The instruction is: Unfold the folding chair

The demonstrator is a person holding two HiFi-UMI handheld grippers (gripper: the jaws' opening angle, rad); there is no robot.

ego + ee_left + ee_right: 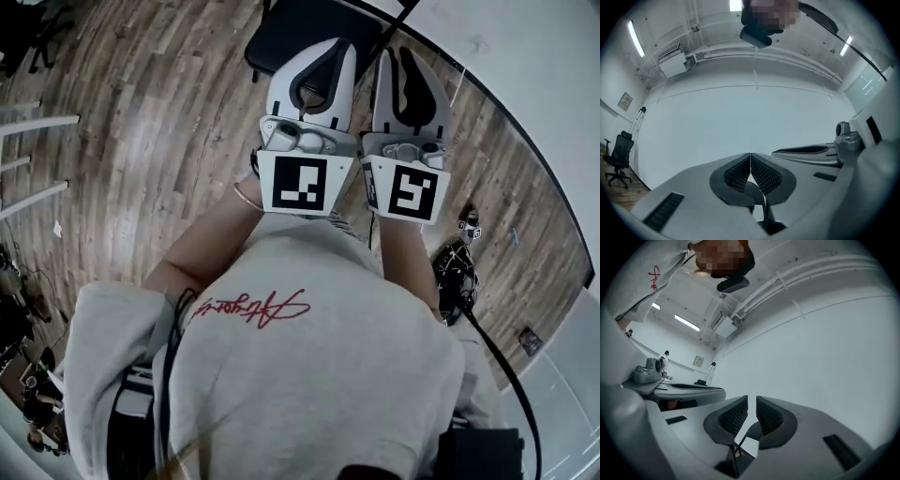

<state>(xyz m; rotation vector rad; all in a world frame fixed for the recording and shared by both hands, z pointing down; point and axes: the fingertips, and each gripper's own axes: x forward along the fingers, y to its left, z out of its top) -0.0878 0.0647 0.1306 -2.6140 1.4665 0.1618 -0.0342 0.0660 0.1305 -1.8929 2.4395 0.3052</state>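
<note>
A black folding chair (286,28) stands on the wooden floor by the white wall; I see its dark seat from above, partly hidden behind both grippers. My left gripper (323,49) is held up in front of the person's chest, its jaws shut tip to tip with nothing between them (750,155). My right gripper (410,54) is level beside it; a narrow gap shows between its pads (752,398) and the gap is empty. Both gripper views look at the bare white wall, and neither gripper touches the chair.
White rails (37,122) stand at the left over the wooden floor (159,141). Cables and small gear (457,267) lie at the right near the wall's foot. An office chair (616,157) stands far left by the wall. A person (664,360) stands in the distance.
</note>
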